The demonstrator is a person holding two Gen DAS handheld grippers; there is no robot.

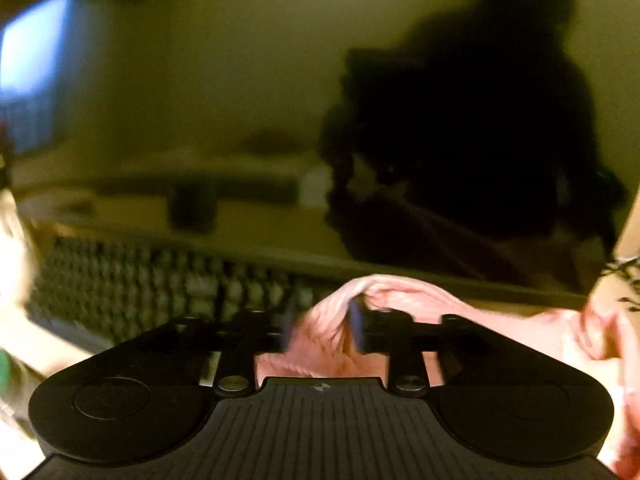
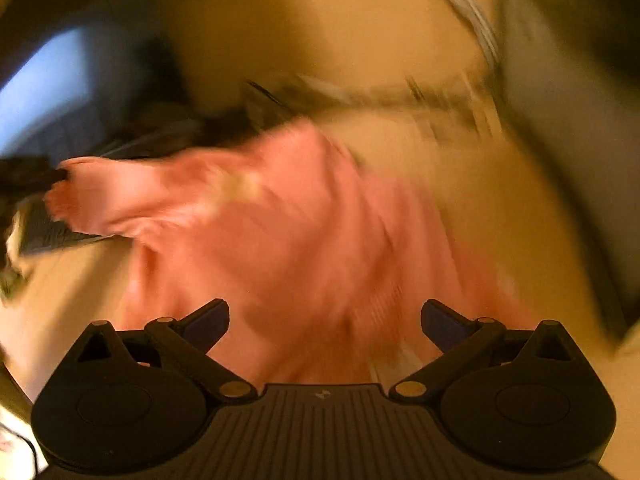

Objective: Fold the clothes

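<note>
Dim yellow lighting and heavy motion blur limit what can be read of the room: a plain wall (image 1: 200,80) carries a large dark shadow, a bright blue-white patch, possibly a window or screen (image 1: 36,44), sits at the far left, and a blurred shelf or ledge runs below it. Near the lower left of the left wrist view lies a dark checked or woven surface (image 1: 160,284); its nature cannot be determined. The work surface is a pale tan counter (image 2: 500,208), with dark, unidentifiable clutter at its far left edge. The task item, a pink garment (image 2: 280,232), lies spread across the middle of this counter, one end drawn out toward the left. The left tool (image 1: 324,328) has its jaws closed on a raised ridge of that fabric, which bunches between the pads and trails off to the right. The right tool (image 2: 325,320) stands wide open above the near portion of the garment, with cloth visible between the fingers but no pad pressing on it. The step in hand appears to be lifting and spreading the garment before a fold. The next move likely calls for the right tool to close on a near edge or corner, so both tools can tension the fabric evenly.
</note>
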